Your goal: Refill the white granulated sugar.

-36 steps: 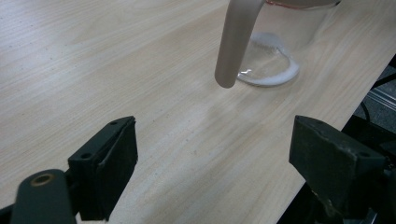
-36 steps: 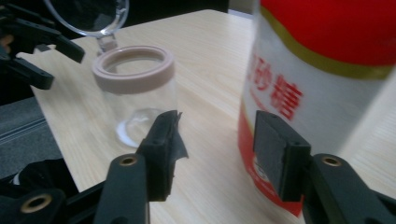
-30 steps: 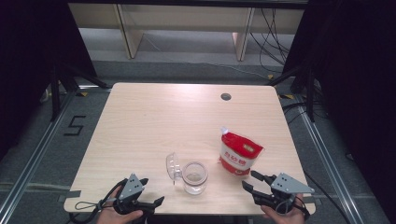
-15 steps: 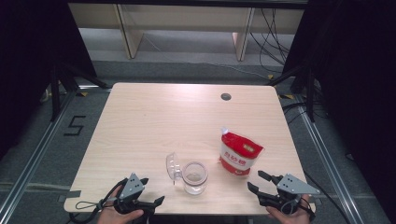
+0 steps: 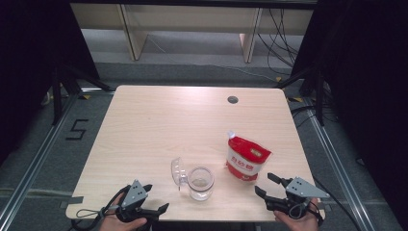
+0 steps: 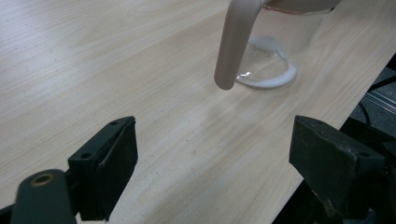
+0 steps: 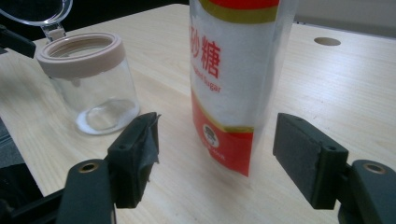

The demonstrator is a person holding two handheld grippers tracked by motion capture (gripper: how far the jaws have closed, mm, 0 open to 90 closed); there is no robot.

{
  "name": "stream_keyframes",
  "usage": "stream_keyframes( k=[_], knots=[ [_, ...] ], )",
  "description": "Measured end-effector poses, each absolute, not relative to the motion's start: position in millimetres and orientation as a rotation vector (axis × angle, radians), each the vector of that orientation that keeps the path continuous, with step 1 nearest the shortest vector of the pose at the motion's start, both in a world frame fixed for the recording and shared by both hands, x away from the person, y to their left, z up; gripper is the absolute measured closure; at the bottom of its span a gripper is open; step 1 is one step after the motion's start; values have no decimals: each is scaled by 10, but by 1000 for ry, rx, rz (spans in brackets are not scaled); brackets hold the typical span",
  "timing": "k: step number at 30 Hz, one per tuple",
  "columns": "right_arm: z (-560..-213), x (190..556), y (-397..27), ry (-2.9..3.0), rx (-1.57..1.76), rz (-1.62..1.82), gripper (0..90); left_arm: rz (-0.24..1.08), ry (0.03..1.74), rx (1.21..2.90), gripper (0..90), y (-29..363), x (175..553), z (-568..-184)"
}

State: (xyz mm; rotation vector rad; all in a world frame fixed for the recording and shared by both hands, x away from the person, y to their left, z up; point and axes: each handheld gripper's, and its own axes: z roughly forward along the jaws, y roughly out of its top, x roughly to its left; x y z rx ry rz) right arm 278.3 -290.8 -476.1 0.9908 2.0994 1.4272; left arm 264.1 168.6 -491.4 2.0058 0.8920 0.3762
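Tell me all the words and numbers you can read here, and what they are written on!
"糖": big red character on the sugar pouch; the character above it is cut off.
"...nulated Sugar": small grey line under it, partly hidden by a fold.
"5": black mark on the floor left of the table.
The white characters on the pouch's red band and the print around the small round logo near its bottom are too small to read.
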Motion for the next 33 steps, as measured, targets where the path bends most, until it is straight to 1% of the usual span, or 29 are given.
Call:
stream_keyframes(
  k=[1,2,4,5,7,9,12,14,17,19,21,25,26,27,29,31,33],
  knots=[
    [-4757,2781,-2905,2098,1002,1424,305,391,869,2019,151,1698,2650,-4907],
    [-4758,2804,-2911,2089,997,1422,275,400,856,2040,151,1713,2659,-4899],
    [-4750,2821,-2934,2098,989,1421,266,419,840,2046,151,1716,2677,-4898],
    [-4756,2835,-2942,2082,968,1431,264,399,862,2011,151,1690,2662,-4908],
    [-4750,2820,-2946,2084,1008,1434,260,397,863,2020,152,1690,2655,-4907],
    [-4751,2871,-2981,2055,989,1418,216,387,867,2033,151,1691,2642,-4910],
    [-4745,2902,-2978,2053,956,1432,216,398,855,2031,151,1685,2648,-4921],
    [-4736,2922,-2961,2062,944,1428,197,402,847,2043,151,1697,2646,-4918],
    [-4742,2983,-2943,2063,898,1444,197,393,878,2022,151,1689,2635,-4920],
    [-4758,3007,-2911,2069,940,1444,190,394,877,2025,151,1690,2633,-4920],
    [-4769,3068,-2905,2080,881,1449,185,395,870,2030,151,1691,2634,-4923],
    [-4781,3113,-2870,2075,911,1454,179,409,839,2051,151,1700,2652,-4919],
    [-4789,3151,-2878,2063,858,1452,177,410,844,2048,151,1697,2650,-4921],
    [-4797,3142,-2855,2077,910,1466,177,411,842,2050,151,1701,2653,-4917],
    [-4804,3190,-2856,2077,866,1453,179,393,877,2011,152,1686,2641,-4922],
    [-4810,3192,-2845,2076,892,1453,179,391,882,2002,151,1682,2638,-4922],
    [-4825,3249,-2834,2066,859,1474,185,391,865,2031,151,1693,2640,-4919]
  ],
)
